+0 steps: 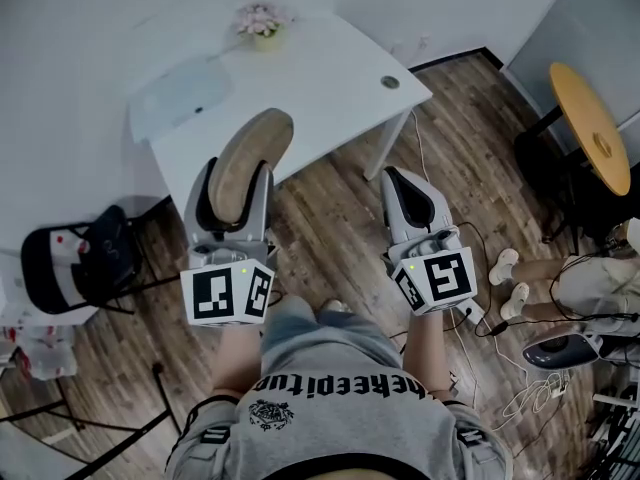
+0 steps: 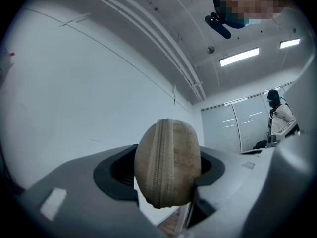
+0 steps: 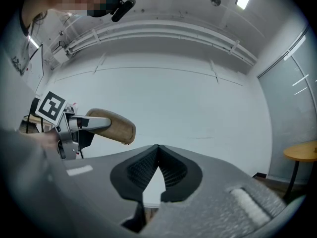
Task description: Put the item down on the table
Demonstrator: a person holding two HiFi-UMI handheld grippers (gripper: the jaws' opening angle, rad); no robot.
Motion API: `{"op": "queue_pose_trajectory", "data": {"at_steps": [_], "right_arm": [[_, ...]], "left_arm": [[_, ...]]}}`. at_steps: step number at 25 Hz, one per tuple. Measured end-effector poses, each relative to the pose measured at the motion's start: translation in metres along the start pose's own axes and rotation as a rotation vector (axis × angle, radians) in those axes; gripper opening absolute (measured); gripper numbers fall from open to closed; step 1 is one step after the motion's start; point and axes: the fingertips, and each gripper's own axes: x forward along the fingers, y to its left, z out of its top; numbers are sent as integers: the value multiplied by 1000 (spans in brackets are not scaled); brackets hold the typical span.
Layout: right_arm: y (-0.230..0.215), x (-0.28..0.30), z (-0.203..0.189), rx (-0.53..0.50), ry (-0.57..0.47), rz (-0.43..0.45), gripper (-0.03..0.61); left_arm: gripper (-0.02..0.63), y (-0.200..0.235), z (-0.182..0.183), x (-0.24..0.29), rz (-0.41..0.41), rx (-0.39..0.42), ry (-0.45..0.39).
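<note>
Tan fabric pouch (image 1: 256, 146), zip seam running along its edge, is clamped in the left claw (image 1: 236, 200). It stands out past the jaw tips, held in the air. In the head view its far end overlaps the near edge of the white desk (image 1: 330, 73), but no contact with the surface is visible. The left gripper view looks up at wall and ceiling, so this claw is judged to be tilted upward.

Right claw (image 3: 157, 150): jaws together, nothing between them, held over the wooden floor, well apart from the desk.

Desk findings: a flower pot (image 1: 263, 23) at the far edge, a translucent sheet (image 1: 180, 93) to the left, a cable hole (image 1: 390, 82) to the right. The middle is bare.

Recommendation:
- Carry the pouch forward over the bare middle.
- Tip the claw down so the pouch's broad side faces the surface.
- Lower until the pouch rests on the desk, and only then part the jaws.

Releasing at the edge risks the pouch sliding to the floor.
</note>
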Motion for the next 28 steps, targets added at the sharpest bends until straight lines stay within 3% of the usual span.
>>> {"op": "queue_pose_trajectory", "data": {"at_steps": [13,28], "right_arm": [[-19,18,-13,24,17,1,0],[-59,100,-19,32,25,-53,0]], "left_arm": [[295,-6,-13,28,-21,3,30],[295,24,-26,121,-77,-5,42]]}}
